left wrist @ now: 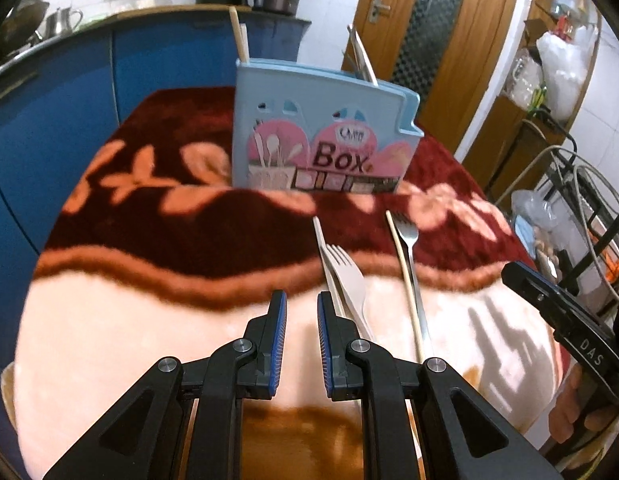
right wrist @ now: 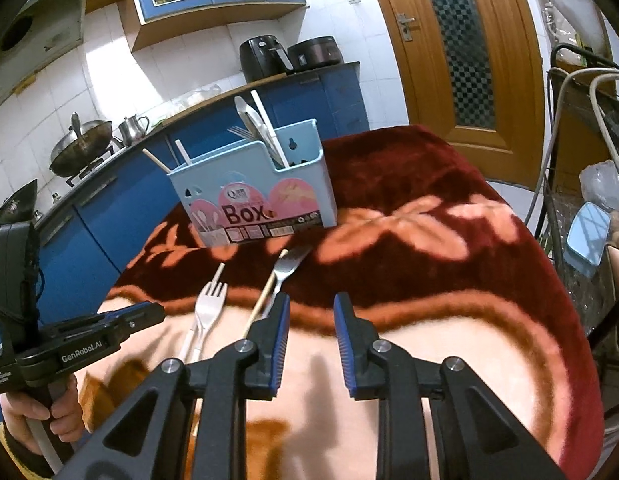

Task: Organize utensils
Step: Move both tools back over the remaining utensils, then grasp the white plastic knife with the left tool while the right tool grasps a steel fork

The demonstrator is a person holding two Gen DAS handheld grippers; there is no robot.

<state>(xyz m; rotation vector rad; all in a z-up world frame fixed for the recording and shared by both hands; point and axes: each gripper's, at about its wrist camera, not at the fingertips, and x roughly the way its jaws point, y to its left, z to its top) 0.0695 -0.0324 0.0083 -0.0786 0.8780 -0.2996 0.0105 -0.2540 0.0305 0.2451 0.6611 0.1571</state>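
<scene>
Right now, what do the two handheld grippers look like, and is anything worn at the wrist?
Both the left gripper and right gripper are black linkage frames with silver pivot pins and ribbed blue pads. The left gripper's body reads "GenRobot.AI"; the right's reads "DAS". The left hand shows a dark cuff with a yellow edge.

A light blue utensil box [right wrist: 253, 184] carries pink printed shapes and dark "Box" lettering; the blanket [right wrist: 429, 216] is deep maroon with peach leaf patterns and a cream area; white plastic fork [right wrist: 207, 308], silver metal fork [right wrist: 287, 266]
</scene>
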